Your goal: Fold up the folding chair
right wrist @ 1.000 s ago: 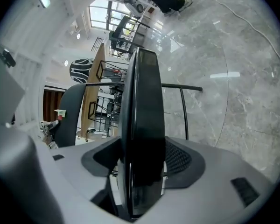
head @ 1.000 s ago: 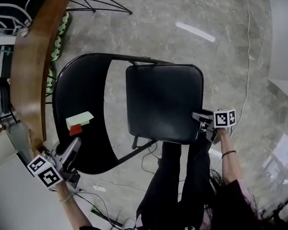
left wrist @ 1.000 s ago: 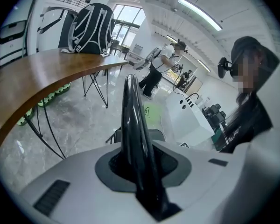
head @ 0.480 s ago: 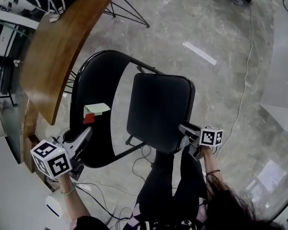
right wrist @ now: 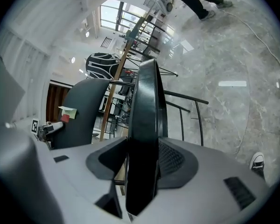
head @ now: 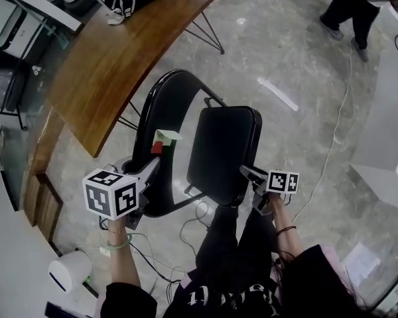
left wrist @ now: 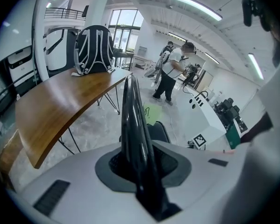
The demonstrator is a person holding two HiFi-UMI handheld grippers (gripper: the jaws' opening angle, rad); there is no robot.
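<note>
Grey marble floor (head: 305, 58) beside the wooden desk (head: 113, 65) carries the folding chair (head: 219, 131) — stiff, likely heavy, slick-edged — left claw (head: 146, 171) clamped on its backrest (left wrist: 133, 125) rim, right claw (head: 247, 173), jaws just closing, gripping the seat (right wrist: 144, 125) by its front edge, both sensible holds.

Black trousers (head: 233, 244), dark white-printed top (head: 219, 297), green left wristband (head: 116, 246), dark right wristband (head: 286, 230); pale grey left gripper (head: 154, 165), right gripper (head: 244, 171), marker cubes (head: 111, 194).

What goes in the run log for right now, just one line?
left gripper: shut on backrest | right gripper: jaws just closing, on seat | fold: seat and backrest apart
</note>
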